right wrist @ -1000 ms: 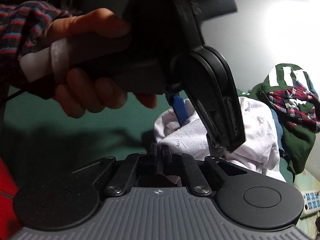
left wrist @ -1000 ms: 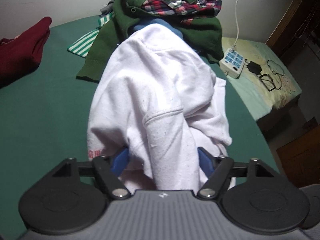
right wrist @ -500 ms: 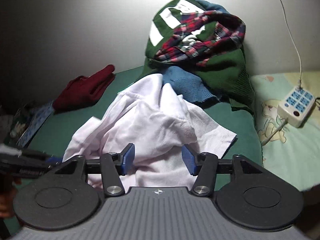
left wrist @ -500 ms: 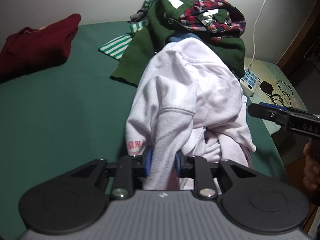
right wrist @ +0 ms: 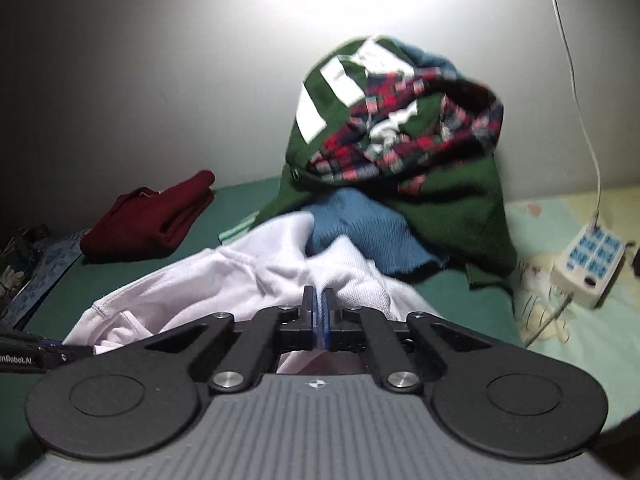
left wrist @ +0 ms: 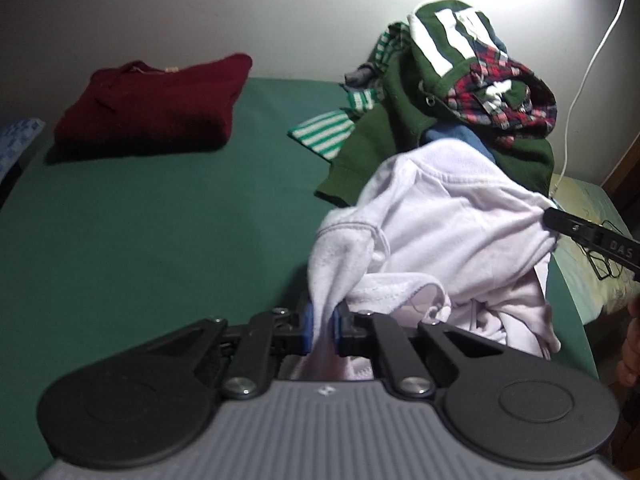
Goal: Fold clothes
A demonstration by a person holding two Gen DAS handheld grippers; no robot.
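Your left gripper [left wrist: 320, 326] pinches a fold of the white sweatshirt [left wrist: 452, 232]; your right gripper [right wrist: 320, 320], spread wide half a second ago, has now clamped onto its far side. To the left, the green bed sheet [left wrist: 160, 240] is clear up to the folded maroon sweater [left wrist: 156, 100].

The white sweatshirt [left wrist: 452, 236] is showing soft, matt fleecy cloth. The maroon sweater [left wrist: 156, 104] and blue knit [right wrist: 360, 232] are looking coarser, ribbed. The green bed sheet [left wrist: 160, 240] is lying smooth and matt. The left hand-held gripper [left wrist: 322, 330] is showing matt black plastic with shiny metal screws.
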